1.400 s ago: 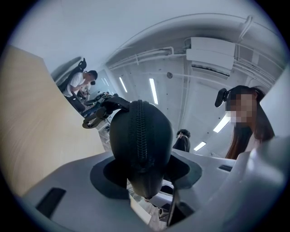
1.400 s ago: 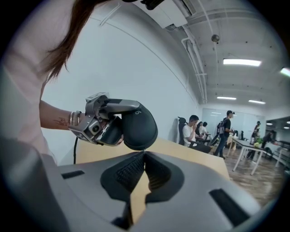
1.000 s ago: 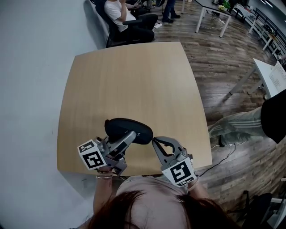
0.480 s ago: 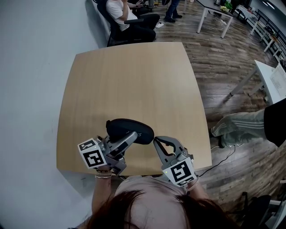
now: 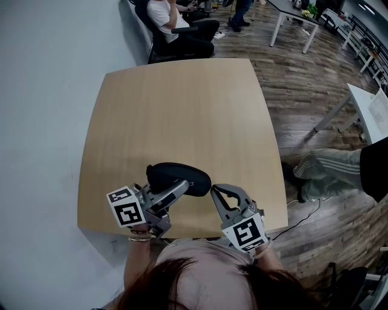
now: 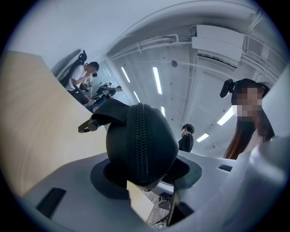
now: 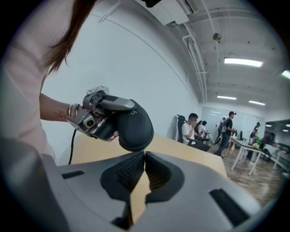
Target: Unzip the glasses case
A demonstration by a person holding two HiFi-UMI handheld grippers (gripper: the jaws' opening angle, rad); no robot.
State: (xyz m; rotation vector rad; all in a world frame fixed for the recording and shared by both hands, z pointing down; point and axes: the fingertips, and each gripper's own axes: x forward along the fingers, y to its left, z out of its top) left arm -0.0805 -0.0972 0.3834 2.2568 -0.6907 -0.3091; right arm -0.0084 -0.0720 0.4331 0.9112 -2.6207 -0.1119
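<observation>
matt black cloth glasses case [image 5: 179, 177], coarse zip [image 6: 140, 140]; smooth pale wood-grain table [image 5: 182, 109]

Head view steeply down, gripper views near, sharing glasses case [image 5: 177, 172]

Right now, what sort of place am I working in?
Probably an open-plan office or lab workspace: a person sits in an office chair beyond the wooden table, a white desk stands on wood-look flooring, and strip lights line the ceiling.

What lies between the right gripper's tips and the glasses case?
Nothing that shows: in the right gripper view, the shut right gripper meets the lower end of the glasses case, with no gap.
</observation>
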